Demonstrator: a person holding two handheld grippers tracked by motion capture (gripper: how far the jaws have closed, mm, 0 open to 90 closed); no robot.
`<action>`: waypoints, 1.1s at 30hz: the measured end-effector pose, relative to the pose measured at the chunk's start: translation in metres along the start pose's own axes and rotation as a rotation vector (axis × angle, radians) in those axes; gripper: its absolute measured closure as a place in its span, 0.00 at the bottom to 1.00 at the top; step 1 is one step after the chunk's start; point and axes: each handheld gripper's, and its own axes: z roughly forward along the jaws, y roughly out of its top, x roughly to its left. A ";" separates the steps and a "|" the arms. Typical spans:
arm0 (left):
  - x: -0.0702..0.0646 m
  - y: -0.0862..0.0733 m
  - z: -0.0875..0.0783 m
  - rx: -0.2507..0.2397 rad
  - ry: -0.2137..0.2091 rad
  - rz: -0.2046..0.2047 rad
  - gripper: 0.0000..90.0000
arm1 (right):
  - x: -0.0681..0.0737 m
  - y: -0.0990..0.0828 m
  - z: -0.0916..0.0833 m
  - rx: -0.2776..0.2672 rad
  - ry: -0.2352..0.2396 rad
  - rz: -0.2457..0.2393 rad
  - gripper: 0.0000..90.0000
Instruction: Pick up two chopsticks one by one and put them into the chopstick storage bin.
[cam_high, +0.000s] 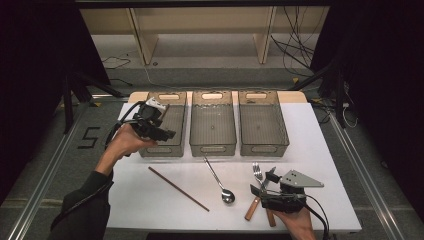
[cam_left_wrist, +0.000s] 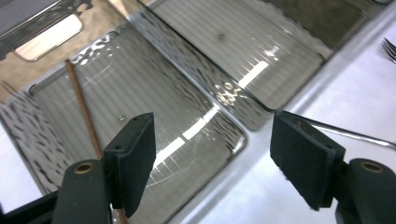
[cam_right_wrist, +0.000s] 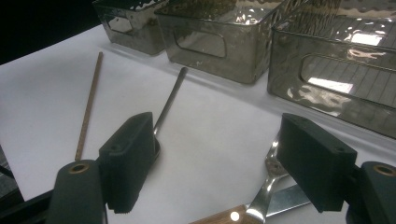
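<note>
Chopstick, thin, brown and wooden (cam_left_wrist: 83, 109), lies inside the leftmost smoked-plastic bin (cam_high: 176, 126), at ten o'clock on the white table (cam_high: 320, 150). Just above that bin hangs the left gripper (cam_high: 159, 131), jaws wide and empty. A second brown chopstick (cam_high: 178, 188) lies at six o'clock, a steel spoon (cam_high: 220, 181) beside it. At five o'clock the right gripper (cam_high: 262, 183) stands wide over a wooden-handled fork (cam_high: 255, 186).

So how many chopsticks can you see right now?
2: one chopstick lies inside the left bin, seen in the left gripper view; the other chopstick lies on the table left of the spoon. More may be hidden.
</note>
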 end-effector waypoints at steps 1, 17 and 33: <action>-0.003 -0.001 -0.001 -0.001 0.000 0.007 0.34 | 0.000 0.000 0.000 0.000 0.000 0.001 0.31; -0.038 -0.018 -0.003 0.100 -0.032 0.230 0.29 | 0.001 0.000 0.000 -0.001 0.004 0.001 0.31; -0.065 -0.051 0.025 0.253 -0.171 0.441 0.27 | 0.001 0.000 0.000 0.003 0.001 -0.002 0.31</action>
